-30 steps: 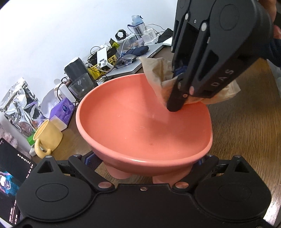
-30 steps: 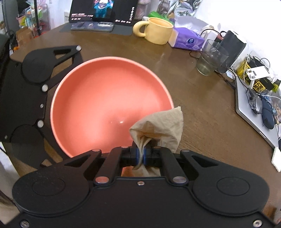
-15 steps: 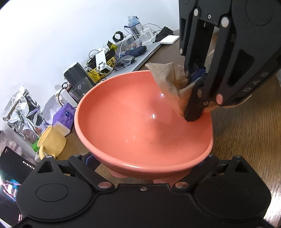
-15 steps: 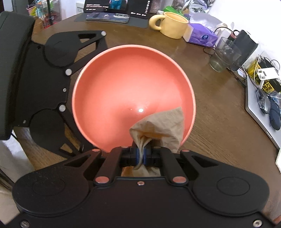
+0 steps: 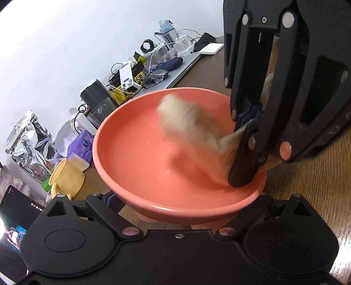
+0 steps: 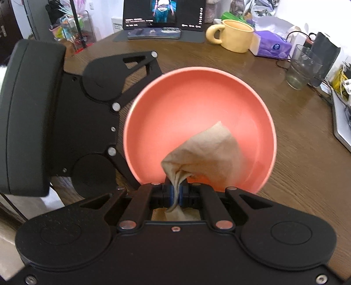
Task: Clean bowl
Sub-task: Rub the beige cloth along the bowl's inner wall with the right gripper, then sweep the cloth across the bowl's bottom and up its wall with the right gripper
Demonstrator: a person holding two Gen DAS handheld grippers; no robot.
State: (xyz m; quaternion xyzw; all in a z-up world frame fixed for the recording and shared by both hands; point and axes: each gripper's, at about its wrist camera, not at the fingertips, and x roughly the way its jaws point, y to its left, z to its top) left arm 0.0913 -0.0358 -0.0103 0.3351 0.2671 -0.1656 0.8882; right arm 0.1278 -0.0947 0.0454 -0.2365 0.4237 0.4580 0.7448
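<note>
A salmon-pink bowl [image 5: 142,157] [image 6: 197,105] sits on the wooden table, held between the wide-spread fingers of my left gripper [image 5: 186,210], which clamp its lower part. My right gripper [image 6: 176,193] is shut on a crumpled brown paper towel [image 6: 208,149]. It points steeply down inside the bowl's near right side. In the left wrist view the towel [image 5: 186,118] is blurred with motion against the bowl's inner wall, and the right gripper [image 5: 242,175] touches down near the rim. Small water drops dot the inside of the bowl.
A yellow mug [image 6: 234,37], a purple tissue pack [image 6: 272,45] and a drinking glass [image 6: 302,65] stand beyond the bowl. A tablet [image 6: 164,13] leans at the back. A laptop [image 6: 342,122] with cables and clutter lies at the right. A foil bag [image 5: 28,140] rests by the wall.
My right gripper has tipped further down and gone deeper into the bowl, dragging the towel from the rim across the inner wall. The left gripper and the bowl have stayed put.
</note>
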